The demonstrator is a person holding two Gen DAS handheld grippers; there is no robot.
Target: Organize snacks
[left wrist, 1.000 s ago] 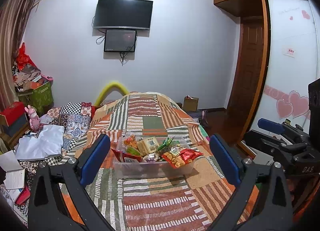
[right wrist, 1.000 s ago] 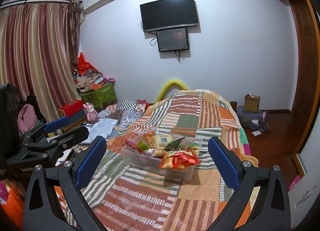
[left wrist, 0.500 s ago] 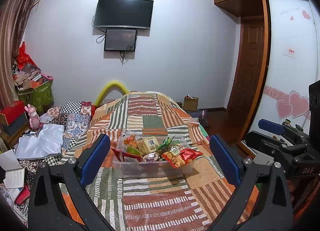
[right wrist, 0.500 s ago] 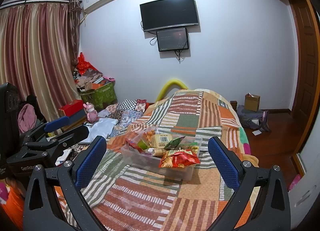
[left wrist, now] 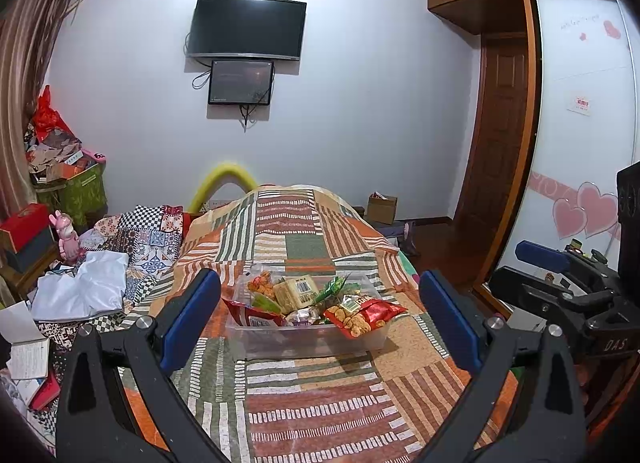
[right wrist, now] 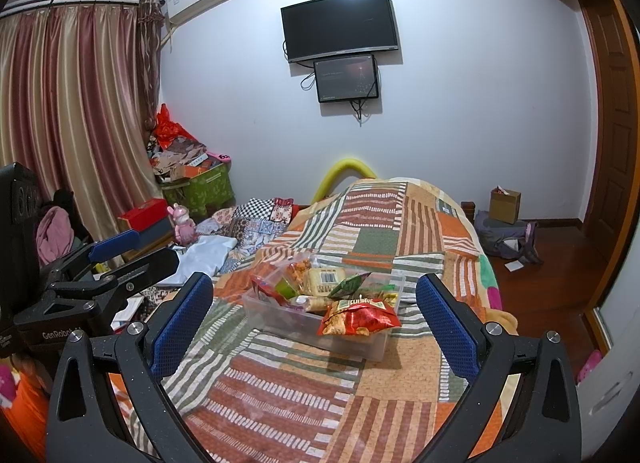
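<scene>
Left wrist | both claws (left wrist: 320, 319) (right wrist: 314, 317) wide, empty | bin (left wrist: 304, 339) contents overlapping, partly hidden

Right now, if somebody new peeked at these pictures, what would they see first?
Probably the clear plastic bin heaped with bright snack bags, sitting in the middle of the striped patchwork bedspread. A shiny red snack bag hangs over the bin's near corner. Next, the black TV high on the white wall, and both grippers, left gripper and right gripper, jaws wide open and empty, framing the bin.
</scene>
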